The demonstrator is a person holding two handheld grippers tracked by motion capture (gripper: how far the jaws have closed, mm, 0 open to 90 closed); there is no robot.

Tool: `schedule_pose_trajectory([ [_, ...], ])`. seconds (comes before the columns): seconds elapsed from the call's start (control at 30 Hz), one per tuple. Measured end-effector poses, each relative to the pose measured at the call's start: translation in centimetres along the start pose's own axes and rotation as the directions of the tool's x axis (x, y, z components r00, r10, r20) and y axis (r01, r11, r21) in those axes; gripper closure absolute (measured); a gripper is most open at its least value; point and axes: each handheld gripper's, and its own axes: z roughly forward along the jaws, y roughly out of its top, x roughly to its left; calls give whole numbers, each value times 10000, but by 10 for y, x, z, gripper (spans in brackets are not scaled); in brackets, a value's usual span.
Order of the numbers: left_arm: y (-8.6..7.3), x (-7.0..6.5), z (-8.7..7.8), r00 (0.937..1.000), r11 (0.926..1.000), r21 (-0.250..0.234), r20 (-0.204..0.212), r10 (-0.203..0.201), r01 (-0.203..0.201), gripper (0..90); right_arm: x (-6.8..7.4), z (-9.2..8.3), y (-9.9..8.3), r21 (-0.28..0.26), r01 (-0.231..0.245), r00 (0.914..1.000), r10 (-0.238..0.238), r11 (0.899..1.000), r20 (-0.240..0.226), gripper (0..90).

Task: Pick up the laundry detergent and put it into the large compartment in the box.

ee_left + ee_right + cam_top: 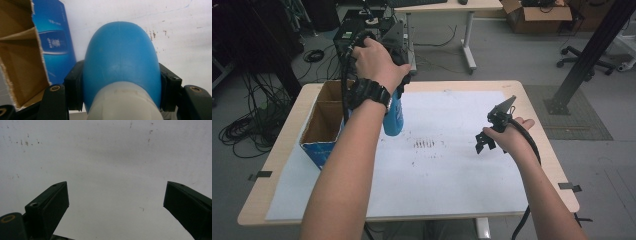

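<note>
Right gripper (486,141), mid-right of the high view, fingers (52,202) spread wide over the white sheet (447,170), nothing between. Left gripper (121,86) fingers clamp the blue bottle (393,116) near its neck, hanging centre-left beside the box (319,125), above the worktop (532,100).

So the blue bottle (393,116) is a smooth, rounded plastic one with a white cap end (125,105), no label that I can see. It's up off the white sheet, hanging upright with its round bottom pointing down, clamped on both sides near the cap end. In the high view it sits at about 10 o'clock from the middle of the table, just beside the open cardboard box (323,122), off the box's 3 o'clock side. That box is brown inside, blue printed outside, flaps torn.
</note>
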Motion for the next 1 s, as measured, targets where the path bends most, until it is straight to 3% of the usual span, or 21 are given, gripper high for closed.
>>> schedule_pose_trajectory([
  [0.33,1,29,-29,9998,9997,-159,64,-193,194,375,2,-1,3,42,-20,10000,20,10000,9,64],
  [0.4,0,43,-38,9996,9991,-299,-38,-287,286,375,2,-3,4,43,-133,9999,133,9999,3,64],
  [0.63,-3,70,-48,9987,9985,-305,-229,-453,446,375,1,-7,4,6,-192,9998,192,9998,70,64],
  [0.67,-5,81,-52,9985,9981,-375,-243,-498,488,375,2,-9,4,-22,-210,9998,210,9998,58,64],
  [0.7,-5,81,-52,9985,9981,-375,-243,-498,488,375,2,-9,4,-22,-210,9998,210,9998,58,64],
  [0.93,-13,121,-62,9930,9921,-608,-371,-1122,1098,375,-1,-13,5,-35,-331,9994,331,9994,134,65],
  [1.0,-14,125,-63,9925,9919,-586,-393,-1155,1131,375,-1,-13,5,-44,-325,9994,325,9995,130,65],
])
